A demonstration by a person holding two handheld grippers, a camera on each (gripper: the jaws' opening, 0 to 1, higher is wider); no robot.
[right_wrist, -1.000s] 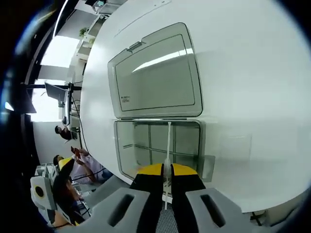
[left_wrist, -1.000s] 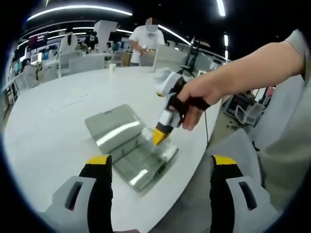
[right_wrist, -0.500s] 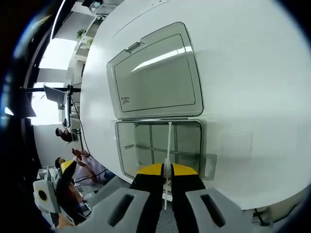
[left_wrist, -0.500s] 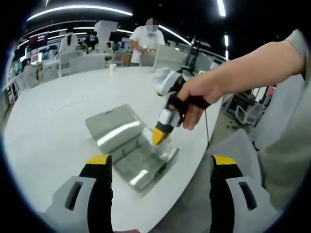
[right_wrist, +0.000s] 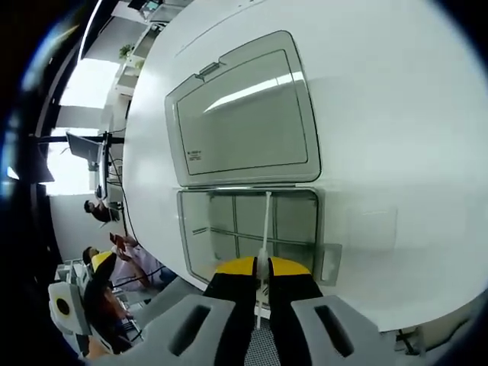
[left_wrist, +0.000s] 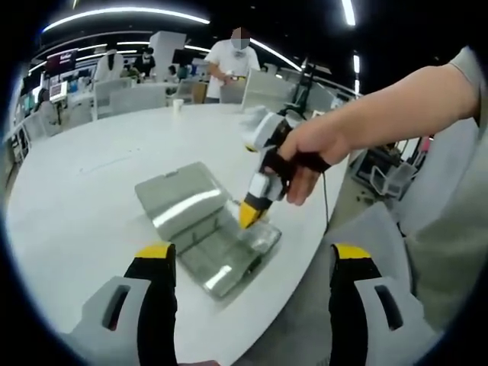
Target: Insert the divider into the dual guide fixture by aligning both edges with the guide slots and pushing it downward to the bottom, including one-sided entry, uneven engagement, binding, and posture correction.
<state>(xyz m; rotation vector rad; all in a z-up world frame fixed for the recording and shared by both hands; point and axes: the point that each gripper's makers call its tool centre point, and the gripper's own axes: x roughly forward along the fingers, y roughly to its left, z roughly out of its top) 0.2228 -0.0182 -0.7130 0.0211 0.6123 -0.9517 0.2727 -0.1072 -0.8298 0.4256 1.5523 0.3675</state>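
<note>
White, glossy round table (left_wrist: 84,191) fills an open office with ceiling light strips. The right gripper (right_wrist: 260,268) pinches a thin translucent divider (right_wrist: 265,221) over the clear plastic hinged box (right_wrist: 248,229). The left gripper (left_wrist: 248,263) hangs spread.

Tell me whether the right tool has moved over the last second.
No real move. In the left gripper view the right tool sits at the same spot over the clear box, shut on the divider.

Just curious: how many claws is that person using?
2. The right claw is shut on the divider over the box; the left claw is open, held back.
</note>
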